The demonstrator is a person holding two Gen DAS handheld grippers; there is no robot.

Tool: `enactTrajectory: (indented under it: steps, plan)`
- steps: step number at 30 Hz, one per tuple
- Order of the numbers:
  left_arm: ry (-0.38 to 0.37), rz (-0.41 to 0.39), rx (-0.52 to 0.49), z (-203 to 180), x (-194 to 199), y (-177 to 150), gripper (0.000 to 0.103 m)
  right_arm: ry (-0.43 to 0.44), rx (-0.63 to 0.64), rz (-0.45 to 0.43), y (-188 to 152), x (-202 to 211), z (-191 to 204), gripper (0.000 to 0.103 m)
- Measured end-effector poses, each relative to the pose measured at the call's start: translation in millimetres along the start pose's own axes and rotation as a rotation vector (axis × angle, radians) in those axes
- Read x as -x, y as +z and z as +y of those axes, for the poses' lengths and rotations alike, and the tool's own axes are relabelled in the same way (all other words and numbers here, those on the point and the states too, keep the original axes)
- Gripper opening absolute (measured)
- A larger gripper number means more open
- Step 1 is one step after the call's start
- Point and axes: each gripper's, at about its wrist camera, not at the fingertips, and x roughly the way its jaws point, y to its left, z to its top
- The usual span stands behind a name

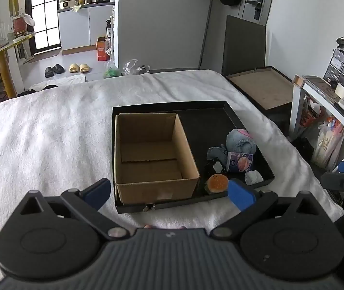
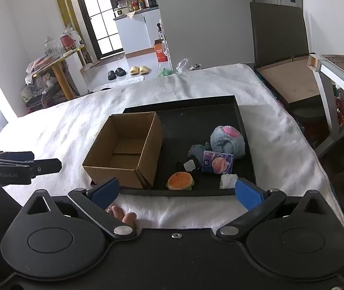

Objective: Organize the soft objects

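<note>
The only lettering I can read is "Gen Robot.AI", printed in pale letters on the black side of the left tongs (image 2: 26, 166), which I see at the left edge of the right wrist view. The purple packet (image 2: 217, 162) just right of the cardboard box (image 2: 123, 149) carries print, and so does the orange carton (image 2: 160, 52) on the floor beyond it, but both are too small to make out.

My right gripper (image 2: 176, 192) hangs wide open before the black tray (image 2: 244, 120) holding a cardboard box (image 2: 145, 154) and burger toy (image 2: 180, 180).
</note>
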Motion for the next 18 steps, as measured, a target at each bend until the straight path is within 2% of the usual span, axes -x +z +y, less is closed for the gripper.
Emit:
enactTrajectory:
  steps: [18]
  plan:
    - [-0.017,0.009,-0.003,-1.5,-2.1,-0.1,0.102,-0.010,-0.004,0.010,0.0,-0.9,-0.1,0.103]
